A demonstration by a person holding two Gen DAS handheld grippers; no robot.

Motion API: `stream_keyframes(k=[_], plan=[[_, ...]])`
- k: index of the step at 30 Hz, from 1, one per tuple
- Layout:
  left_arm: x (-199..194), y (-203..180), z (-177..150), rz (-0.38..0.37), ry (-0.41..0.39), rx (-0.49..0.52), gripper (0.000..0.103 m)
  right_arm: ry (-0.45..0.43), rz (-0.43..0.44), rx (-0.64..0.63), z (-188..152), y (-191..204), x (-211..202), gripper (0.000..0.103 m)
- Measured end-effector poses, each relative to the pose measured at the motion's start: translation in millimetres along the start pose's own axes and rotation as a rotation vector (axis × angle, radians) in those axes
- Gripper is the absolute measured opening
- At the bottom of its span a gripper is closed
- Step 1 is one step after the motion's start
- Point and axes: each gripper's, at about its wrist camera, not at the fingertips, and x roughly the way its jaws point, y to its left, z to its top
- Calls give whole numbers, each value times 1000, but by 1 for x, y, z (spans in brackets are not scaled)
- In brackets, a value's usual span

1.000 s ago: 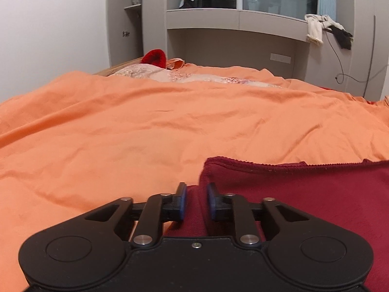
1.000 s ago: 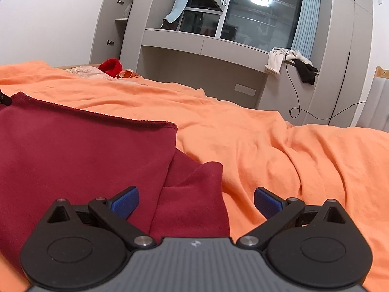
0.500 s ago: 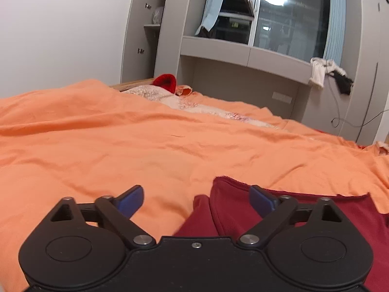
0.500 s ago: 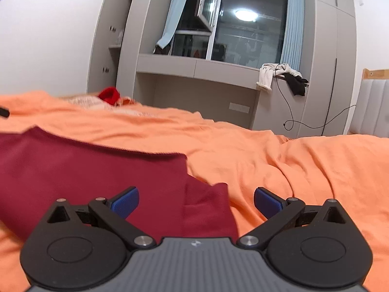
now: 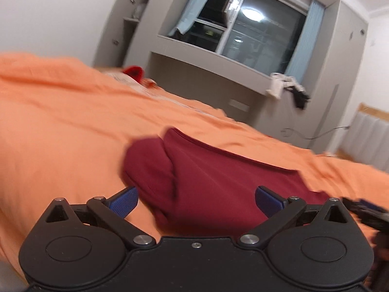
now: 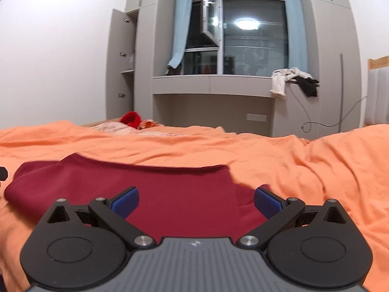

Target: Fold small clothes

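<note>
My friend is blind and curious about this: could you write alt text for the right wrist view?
An open black claw with blue pads hovers low over a dark red garment spread on an orange bedsheet. Behind the bed stand grey cabinets and a dark window with pale blue curtains.

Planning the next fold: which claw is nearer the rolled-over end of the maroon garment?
Left. The left claw hangs open right at the garment's bunched end. The right claw, also open, sits over the flat opposite side, the bunched end far to its left.
</note>
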Motion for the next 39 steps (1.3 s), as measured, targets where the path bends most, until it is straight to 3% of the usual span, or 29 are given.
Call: stream_keyframes(k=[8,13,23,28,33,39], plan=[[7,-6,-20,-142,99,-42,102,33,51,-45,-14,29,3,103],[26,-6,-25,-144,164,-128,102,49,77,-72,-21,45,11,103],[75,-2,-14,-97,183,-289,102,68,66,-109,-26,60,34,103],[109,-17,-4,-11,197,-187,102,113,75,-82,-33,54,43,103],[115,-30,-13,51,144,-74,102,118,78,-47,-40,51,46,103],[106,-18,-11,7,135,-100,102,100,72,-54,-43,48,45,103]])
